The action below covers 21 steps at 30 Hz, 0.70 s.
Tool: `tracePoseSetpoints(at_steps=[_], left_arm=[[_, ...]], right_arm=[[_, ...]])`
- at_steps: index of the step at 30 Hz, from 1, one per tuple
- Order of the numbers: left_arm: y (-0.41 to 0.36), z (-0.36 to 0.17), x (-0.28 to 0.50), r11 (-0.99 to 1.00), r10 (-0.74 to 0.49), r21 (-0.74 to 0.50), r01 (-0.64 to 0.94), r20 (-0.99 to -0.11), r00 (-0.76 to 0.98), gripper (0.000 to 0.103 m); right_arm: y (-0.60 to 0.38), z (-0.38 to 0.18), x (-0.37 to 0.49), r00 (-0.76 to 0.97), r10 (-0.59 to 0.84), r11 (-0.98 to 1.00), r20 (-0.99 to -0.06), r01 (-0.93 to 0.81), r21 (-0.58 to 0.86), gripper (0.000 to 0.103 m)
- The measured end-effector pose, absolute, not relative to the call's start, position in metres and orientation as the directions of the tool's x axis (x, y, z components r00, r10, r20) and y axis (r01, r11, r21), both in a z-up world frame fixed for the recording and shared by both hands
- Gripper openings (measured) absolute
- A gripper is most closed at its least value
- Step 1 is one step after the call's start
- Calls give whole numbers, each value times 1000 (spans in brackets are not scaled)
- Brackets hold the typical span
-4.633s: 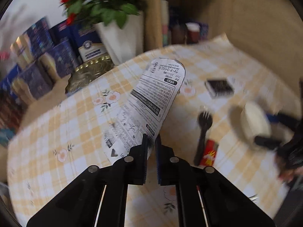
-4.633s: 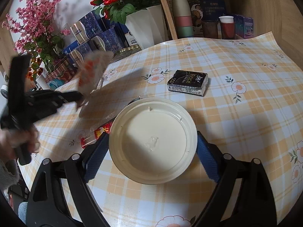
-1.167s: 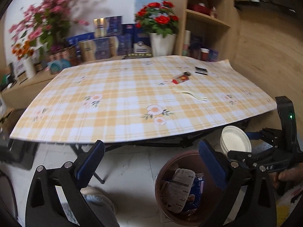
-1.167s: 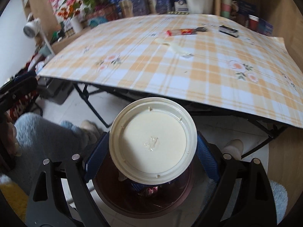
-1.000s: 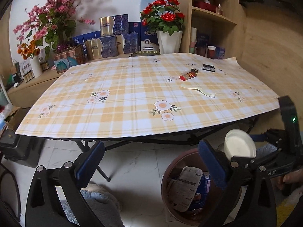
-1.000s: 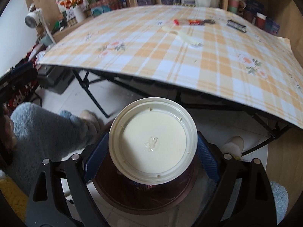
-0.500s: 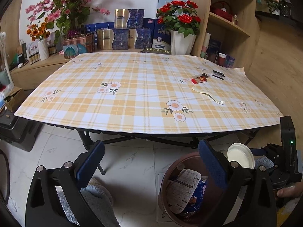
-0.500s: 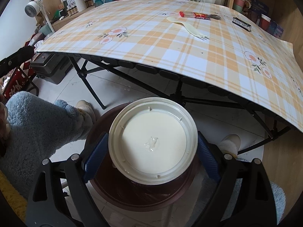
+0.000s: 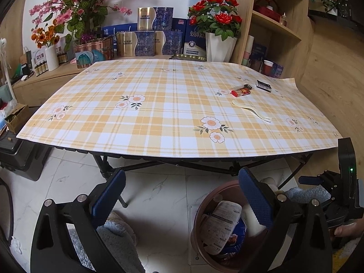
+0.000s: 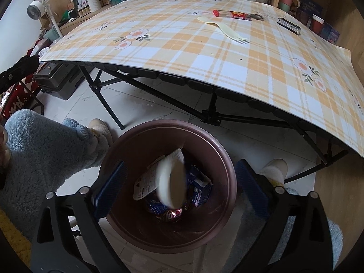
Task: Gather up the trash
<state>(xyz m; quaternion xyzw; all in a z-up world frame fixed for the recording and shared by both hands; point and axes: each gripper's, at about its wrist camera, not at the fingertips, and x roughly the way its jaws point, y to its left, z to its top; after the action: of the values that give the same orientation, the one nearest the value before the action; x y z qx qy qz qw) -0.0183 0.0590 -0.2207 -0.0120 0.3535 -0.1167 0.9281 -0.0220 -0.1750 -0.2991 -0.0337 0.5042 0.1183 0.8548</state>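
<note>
Now our right gripper [image 10: 179,183] hangs with its jaws spread wide and nothing between the blue pads, directly above the mouth of the brown trash bin [image 10: 218,229]. Inside that bin, a cream-colored round lid [image 10: 170,180] sits tilted on edge (motion blur smears its outline, so we cannot tell whether it rests on anything). Behind the lid lies a white printed wrapper [image 10: 145,185], partly hidden by it, and blue packaging [image 10: 199,187] shows deeper down; the items at the very bottom are too dark and jumbled for us to make out.

Our left gripper [image 9: 180,195] also has its jaws wide apart and empty, held beside the bin [image 9: 204,207] and pointing toward the table. From this view the bin is cut off by the right-hand finger, and only the wrapper [image 9: 219,225] and a pale sliver of the lid [image 9: 249,224] show past it.

Beyond the bin stands the folding table under a yellow plaid cloth [image 9: 159,104]. On its far side from the bin lie a cream plastic fork [image 10: 224,30], a red tube-like packet [image 10: 232,14] and a small black box [image 10: 289,25]; a dark utensil tip peeks out just behind the red packet. A fuzzy blue-clad leg [image 10: 43,150] stands left of the bin.
</note>
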Motion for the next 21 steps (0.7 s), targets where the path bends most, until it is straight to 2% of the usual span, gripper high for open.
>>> tracePoseSetpoints(at_steps=[21], left_arm=[[60, -223, -17, 973, -221, -101, 206, -659, 719, 97]], right_arm=[[-177, -299, -22, 467, 166, 971, -869, -230, 62, 95]])
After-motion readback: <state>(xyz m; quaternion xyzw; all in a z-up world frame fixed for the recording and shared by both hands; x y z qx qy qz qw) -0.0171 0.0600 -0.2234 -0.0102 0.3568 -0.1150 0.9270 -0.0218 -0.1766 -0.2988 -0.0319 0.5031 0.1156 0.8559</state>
